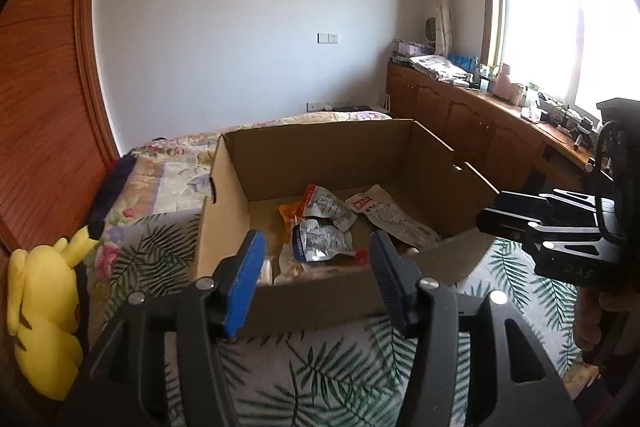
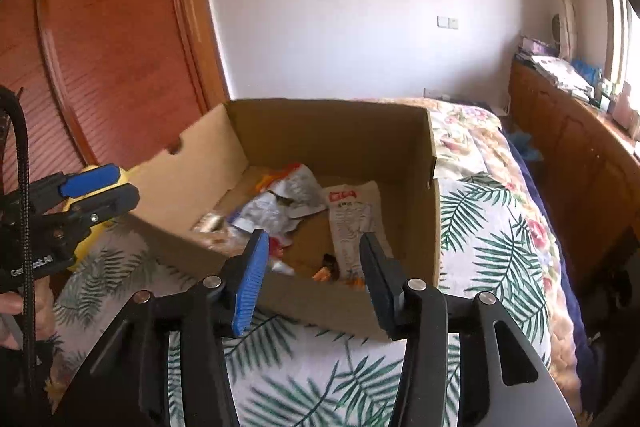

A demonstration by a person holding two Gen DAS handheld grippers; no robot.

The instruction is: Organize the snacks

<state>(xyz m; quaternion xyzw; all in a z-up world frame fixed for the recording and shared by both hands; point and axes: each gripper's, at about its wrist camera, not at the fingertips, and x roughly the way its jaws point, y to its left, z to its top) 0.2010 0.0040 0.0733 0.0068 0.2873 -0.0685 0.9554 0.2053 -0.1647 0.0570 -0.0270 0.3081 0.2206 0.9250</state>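
- The left tongs (image 1: 316,281) are partly open, and nothing is between the two pads.
- The right tongs (image 2: 310,279) are partly open too, and they hold nothing.
- A cardboard box (image 1: 316,147) sits on the bed (image 1: 320,367), just ahead of both tongs. Its near wall is right in front of the tips.
- The snack packets lie inside the box, on its floor, beyond the tongs.
- A crinkly silver packet (image 1: 320,241) lies just past the left tongs, with a red-topped silver packet (image 1: 326,205) right behind it.
- A flat white packet (image 2: 354,215) lies ahead of the right tongs, near its right-hand pad.
- Some small orange bits (image 2: 324,273) lie in the near corner, just past the right tongs. They are too small to tell what they are.
- The packets look light and soft. They would likely bend and crackle when pinched.
- The shiny skin looks slippery, so a pinch in the puffy middle could slide off.
- A flat sealed edge or a corner looks like the best place to grab.
- The food inside may crumble, so a gentle squeeze seems wise.
- A yellow plush toy (image 1: 40,307) sits on the bed, off to the left of the left tongs.
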